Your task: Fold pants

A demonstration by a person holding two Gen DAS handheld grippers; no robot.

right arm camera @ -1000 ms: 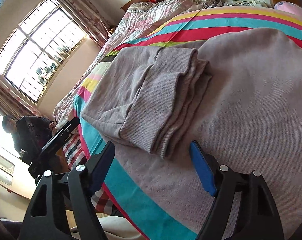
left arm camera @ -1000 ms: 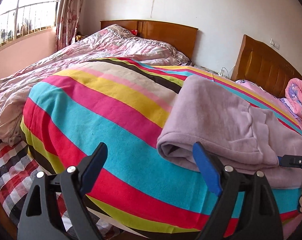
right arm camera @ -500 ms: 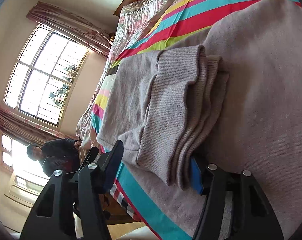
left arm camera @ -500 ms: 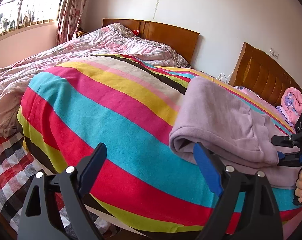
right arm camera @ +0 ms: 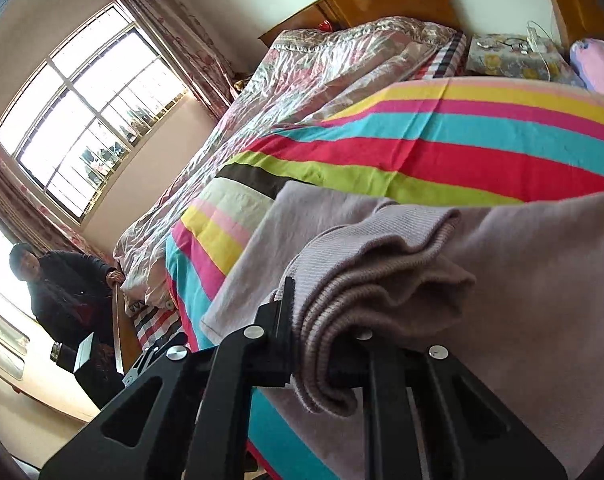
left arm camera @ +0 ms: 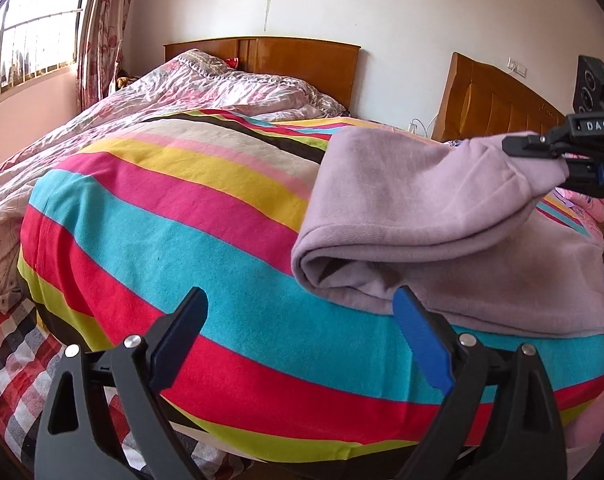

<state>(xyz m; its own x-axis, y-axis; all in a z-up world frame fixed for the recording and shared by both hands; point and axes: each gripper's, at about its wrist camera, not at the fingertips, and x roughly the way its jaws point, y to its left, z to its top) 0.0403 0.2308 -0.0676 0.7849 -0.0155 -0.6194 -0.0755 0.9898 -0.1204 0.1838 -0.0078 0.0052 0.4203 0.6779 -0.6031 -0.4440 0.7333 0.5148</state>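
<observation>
You have two claws: left claw (left arm camera: 300,334), right claw (right arm camera: 326,344). One pair of lilac pants (left arm camera: 422,216) in front of you, folded into layers. One striped blanket (left arm camera: 174,216) under them. One crumpled pink quilt (left arm camera: 206,92) beyond it. Two wooden headboards: one behind quilt (left arm camera: 302,58), one at your right (left arm camera: 498,100). One barred window (right arm camera: 90,108) with floral curtain (right arm camera: 174,28). One person in dark clothes (right arm camera: 62,292) standing by bed. One pink pillow (right arm camera: 600,66) at far corner.
</observation>
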